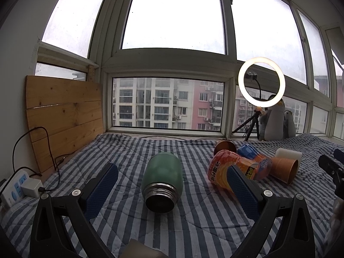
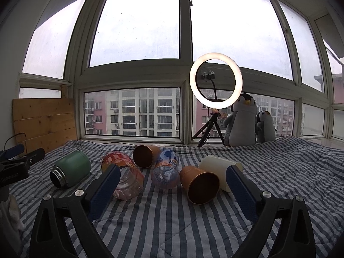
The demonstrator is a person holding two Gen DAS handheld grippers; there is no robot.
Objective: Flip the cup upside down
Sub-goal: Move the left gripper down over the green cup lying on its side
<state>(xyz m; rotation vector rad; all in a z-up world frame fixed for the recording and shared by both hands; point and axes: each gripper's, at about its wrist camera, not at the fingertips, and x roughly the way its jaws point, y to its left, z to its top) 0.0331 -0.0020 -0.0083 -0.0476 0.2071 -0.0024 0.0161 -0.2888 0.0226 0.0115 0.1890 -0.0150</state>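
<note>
A green metal cup (image 1: 162,179) lies on its side on the striped blanket, steel mouth toward me; it also shows in the right wrist view (image 2: 71,168). My left gripper (image 1: 172,185) is open, its blue pads either side of the green cup without touching it. My right gripper (image 2: 173,181) is open and empty, above a brown paper cup (image 2: 200,183) that lies on its side. A second brown cup (image 2: 145,155) and a cream cup (image 2: 219,171) also lie on their sides.
Two plastic bottles, an orange one (image 2: 126,176) and a blue one (image 2: 166,167), lie among the cups. A ring light on a tripod (image 2: 216,81) and two penguin toys (image 2: 241,122) stand at the window. A wooden board (image 1: 62,116) and a power strip (image 1: 15,190) are at the left.
</note>
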